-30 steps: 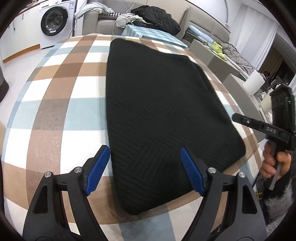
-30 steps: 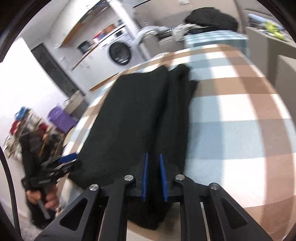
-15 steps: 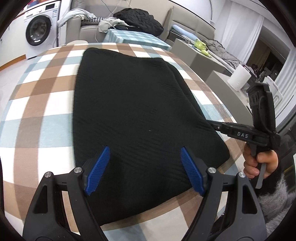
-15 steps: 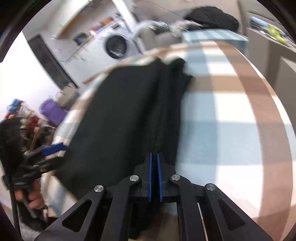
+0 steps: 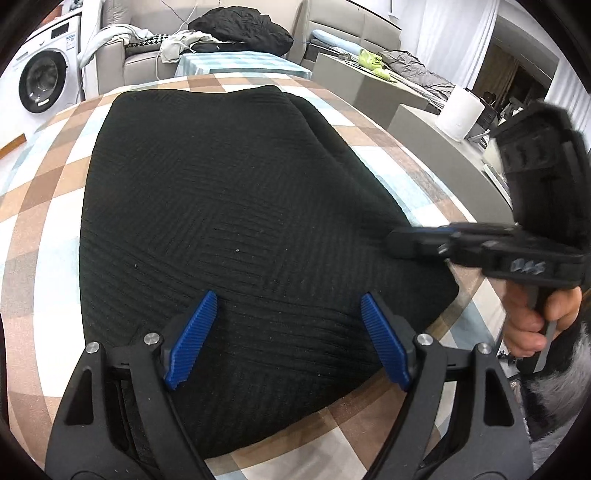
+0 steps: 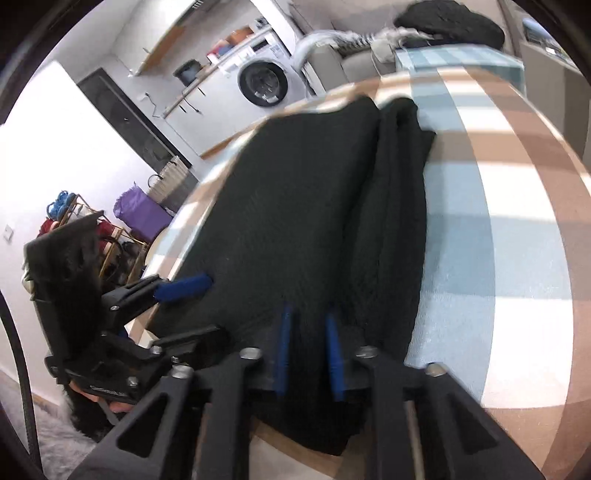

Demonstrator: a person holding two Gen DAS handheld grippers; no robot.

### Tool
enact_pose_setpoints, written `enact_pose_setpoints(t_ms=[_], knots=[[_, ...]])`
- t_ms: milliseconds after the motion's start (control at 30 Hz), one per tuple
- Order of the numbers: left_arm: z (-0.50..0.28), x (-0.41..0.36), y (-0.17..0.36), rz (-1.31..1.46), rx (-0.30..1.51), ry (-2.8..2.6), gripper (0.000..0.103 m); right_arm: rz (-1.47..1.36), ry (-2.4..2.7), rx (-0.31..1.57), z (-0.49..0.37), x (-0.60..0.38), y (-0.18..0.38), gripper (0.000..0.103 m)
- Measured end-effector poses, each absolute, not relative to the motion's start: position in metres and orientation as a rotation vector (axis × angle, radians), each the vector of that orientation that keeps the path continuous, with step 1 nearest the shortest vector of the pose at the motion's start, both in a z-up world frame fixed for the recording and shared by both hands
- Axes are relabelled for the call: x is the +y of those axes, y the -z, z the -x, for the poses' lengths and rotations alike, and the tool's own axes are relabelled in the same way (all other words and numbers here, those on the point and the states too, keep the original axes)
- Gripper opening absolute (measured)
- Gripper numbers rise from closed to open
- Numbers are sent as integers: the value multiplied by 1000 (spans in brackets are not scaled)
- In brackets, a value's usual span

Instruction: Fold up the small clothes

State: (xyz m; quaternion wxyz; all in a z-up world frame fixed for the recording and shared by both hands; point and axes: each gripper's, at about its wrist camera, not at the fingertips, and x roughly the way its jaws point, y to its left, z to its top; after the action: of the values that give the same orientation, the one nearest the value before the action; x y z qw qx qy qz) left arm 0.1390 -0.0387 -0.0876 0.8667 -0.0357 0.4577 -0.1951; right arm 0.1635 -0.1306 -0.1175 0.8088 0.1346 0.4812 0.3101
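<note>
A black ribbed knit garment [image 5: 229, 206] lies folded lengthwise on the checked tablecloth [image 5: 40, 192]. It also shows in the right wrist view [image 6: 314, 206], with a folded strip along its right side. My left gripper [image 5: 288, 317] is open, its blue pads over the garment's near edge. My right gripper [image 6: 308, 332] hovers over the garment's near right corner with its jaws a narrow gap apart and cloth between the pads. It shows in the left wrist view [image 5: 410, 242] at the garment's right edge, blurred.
A washing machine [image 5: 40, 81] stands at the back left. A sofa with a black coat [image 5: 243, 26] and loose clothes lies beyond the table. Grey boxes and a paper roll [image 5: 460, 110] stand at the right. Shelves and a purple bag [image 6: 140, 210] stand left.
My left gripper moved right along the garment's near edge, staying open. My right gripper, shut half a second ago, has opened to a narrow gap over the near right corner.
</note>
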Motion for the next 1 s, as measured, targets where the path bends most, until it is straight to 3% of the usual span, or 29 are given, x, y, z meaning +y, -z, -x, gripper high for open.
enact_pose_setpoints(t_ms=[233, 333, 433, 633, 733, 1000], knots=[[-140, -39, 86, 72, 956, 414, 79, -259, -608, 1060, -155, -141, 122, 6], [-138, -36, 85, 79, 959, 416, 79, -342, -672, 1059, -149, -149, 116, 14], [-138, -35, 86, 74, 956, 418, 79, -302, -709, 1058, -137, -149, 116, 15], [-138, -34, 85, 86, 959, 425, 79, -277, -700, 951, -121, -156, 101, 7], [-138, -32, 86, 96, 959, 427, 79, -218, -660, 1046, -122, -155, 118, 7], [-134, -19, 73, 133, 917, 400, 79, -249, -579, 991, -154, -158, 94, 16]])
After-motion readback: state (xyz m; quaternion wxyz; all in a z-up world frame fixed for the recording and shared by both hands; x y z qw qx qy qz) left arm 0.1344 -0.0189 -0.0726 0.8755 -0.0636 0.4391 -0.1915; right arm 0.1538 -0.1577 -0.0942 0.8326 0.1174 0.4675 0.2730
